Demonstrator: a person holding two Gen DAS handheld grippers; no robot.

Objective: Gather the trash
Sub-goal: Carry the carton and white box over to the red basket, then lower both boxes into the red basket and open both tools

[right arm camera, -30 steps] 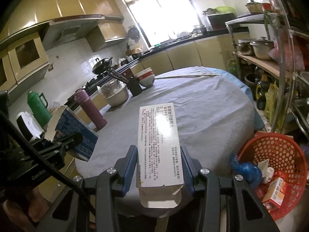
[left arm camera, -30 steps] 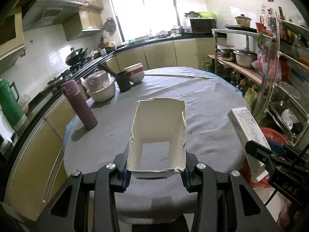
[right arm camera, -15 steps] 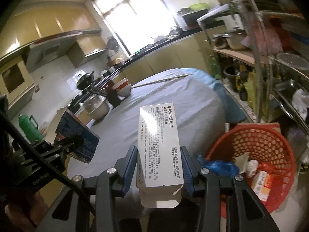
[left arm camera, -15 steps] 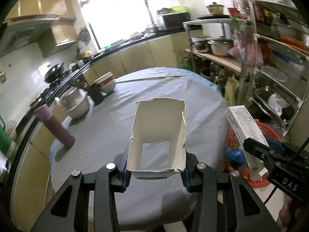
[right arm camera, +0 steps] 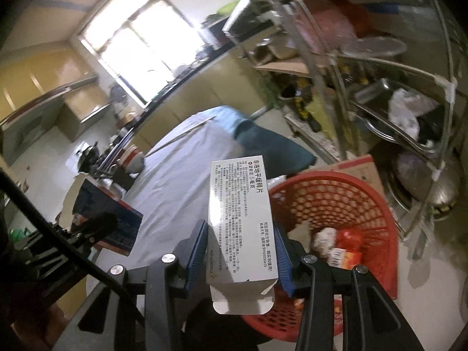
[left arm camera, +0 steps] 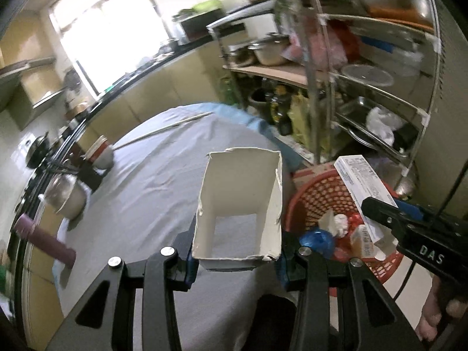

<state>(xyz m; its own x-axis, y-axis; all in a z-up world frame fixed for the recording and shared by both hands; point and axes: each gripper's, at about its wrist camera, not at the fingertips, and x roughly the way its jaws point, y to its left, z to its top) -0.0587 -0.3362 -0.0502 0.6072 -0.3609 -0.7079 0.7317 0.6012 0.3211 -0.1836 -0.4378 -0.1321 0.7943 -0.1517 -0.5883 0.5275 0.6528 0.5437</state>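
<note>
Both hands are on the carry-to-bin step. The left gripper [left arm camera: 237,263] is clamped on an open carton [left arm camera: 239,204], with the red basket [left arm camera: 318,196] just to its right and lower. The right gripper [right arm camera: 241,257] is clamped on a pill box [right arm camera: 241,213], the basket [right arm camera: 351,204] ahead to its right. Next, each load needs to hang over the basket's mouth, clear of the table [left arm camera: 158,175], before the jaws part.

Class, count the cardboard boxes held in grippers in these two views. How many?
2. An open-ended box sits in the left gripper over the table edge; a printed medicine box sits in the right gripper beside the red basket.
</note>
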